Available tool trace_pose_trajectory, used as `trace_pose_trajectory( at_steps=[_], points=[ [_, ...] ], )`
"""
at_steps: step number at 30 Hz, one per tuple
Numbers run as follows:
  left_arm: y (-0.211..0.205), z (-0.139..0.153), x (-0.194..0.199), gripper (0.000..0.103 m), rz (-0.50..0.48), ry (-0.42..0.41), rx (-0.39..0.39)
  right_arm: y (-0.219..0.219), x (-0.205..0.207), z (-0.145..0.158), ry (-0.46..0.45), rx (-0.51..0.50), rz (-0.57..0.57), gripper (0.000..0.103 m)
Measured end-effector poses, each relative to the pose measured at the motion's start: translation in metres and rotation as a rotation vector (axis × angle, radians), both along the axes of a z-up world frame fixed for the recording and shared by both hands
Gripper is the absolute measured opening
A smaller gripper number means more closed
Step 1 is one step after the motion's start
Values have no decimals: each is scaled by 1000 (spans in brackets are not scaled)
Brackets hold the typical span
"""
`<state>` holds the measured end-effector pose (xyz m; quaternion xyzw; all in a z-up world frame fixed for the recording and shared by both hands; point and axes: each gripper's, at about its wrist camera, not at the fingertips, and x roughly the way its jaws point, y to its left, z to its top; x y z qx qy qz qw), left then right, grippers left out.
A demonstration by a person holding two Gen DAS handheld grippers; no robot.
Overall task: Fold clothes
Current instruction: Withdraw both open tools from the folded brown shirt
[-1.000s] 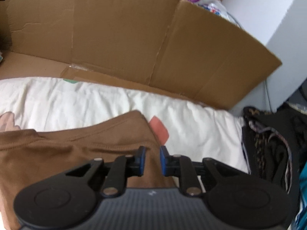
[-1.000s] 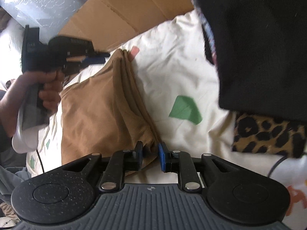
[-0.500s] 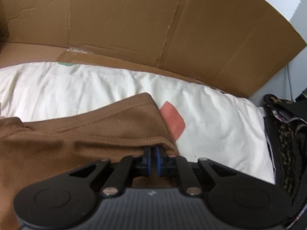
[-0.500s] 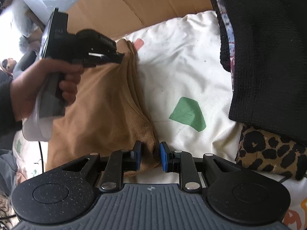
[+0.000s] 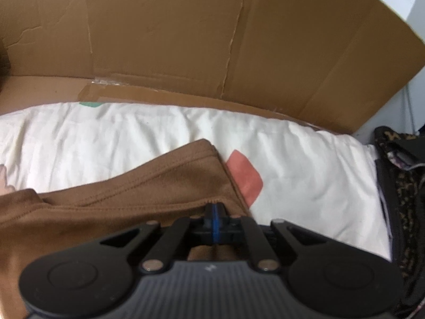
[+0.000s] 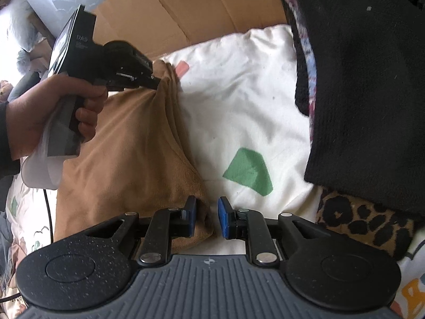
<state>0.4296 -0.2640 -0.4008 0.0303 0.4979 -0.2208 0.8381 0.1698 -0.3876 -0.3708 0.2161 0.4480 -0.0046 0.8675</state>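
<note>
Fingers (image 5: 214, 214) of left gripper (image 5: 214, 207) pinched tight on stitched hem of brown garment (image 5: 106, 212), soft knit, folded flat. Right gripper (image 6: 207, 216) opening, blue pads apart, rounded garment corner between them, not pressed. Garment spread on crumpled white sheet (image 6: 239, 101) with green patch (image 6: 248, 171). Beyond: creased cardboard (image 5: 212, 40); black knit (image 6: 372, 93) over leopard-print cloth (image 6: 366, 220) alongside.
</note>
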Motion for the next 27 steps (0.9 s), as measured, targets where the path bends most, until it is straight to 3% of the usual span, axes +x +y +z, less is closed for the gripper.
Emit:
trace_pose_trajectory(
  at_steps=[2,5,19,27],
  points=[
    [9,9,0,6,-5,-1,-20,0,-1,6,-22,-1,3,22],
    [23,22,-3,19,-22,-17,-31,1,4,16,-57,-13,20,22],
    [115,62,-37,32,-71,-79,-18,26,36,27,-99,-96,111,26],
    [152,56,-45,33,-34,-87,16,27,52,15,-62,-138,125,27]
  ],
)
